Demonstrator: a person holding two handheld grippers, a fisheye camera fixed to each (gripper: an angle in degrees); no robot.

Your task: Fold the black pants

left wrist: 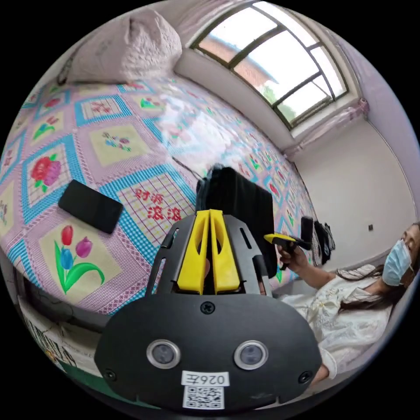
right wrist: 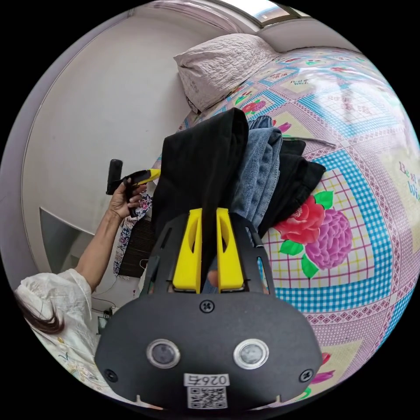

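Black pants (right wrist: 205, 162) are up off the bed, pinched in both of my hand-held grippers. Left hand-held gripper (left wrist: 210, 214): yellow jaws clenched together on the black cloth rising just past the tips. Right hand-held gripper (right wrist: 209, 212): jaws nearly closed, a fold of the same cloth running down between them, so it's grasping the pants too.

Handling, my read: soft, limp, light, no stiffness, so it will sag wherever unsupported. It's not slippery and shouldn't slide out of the pads. Best hold is along one edge, at two spread points, which looks like what I have; can't tell if that edge is waistband or hem.

Orientation: the held part looks like a flat panel, top edge spanning between the grippers, rest draping downward. Long axis looks vertical, but the lower end is hidden, so that's a guess.

Outward: in the right gripper view, folded jeans (right wrist: 260, 166) and another dark garment (right wrist: 297, 175) lie just behind the pants on the patterned bedspread (right wrist: 350, 245), pillow (right wrist: 218, 65) at the far corner. A phone (left wrist: 90, 205) lies flat mid-bed.
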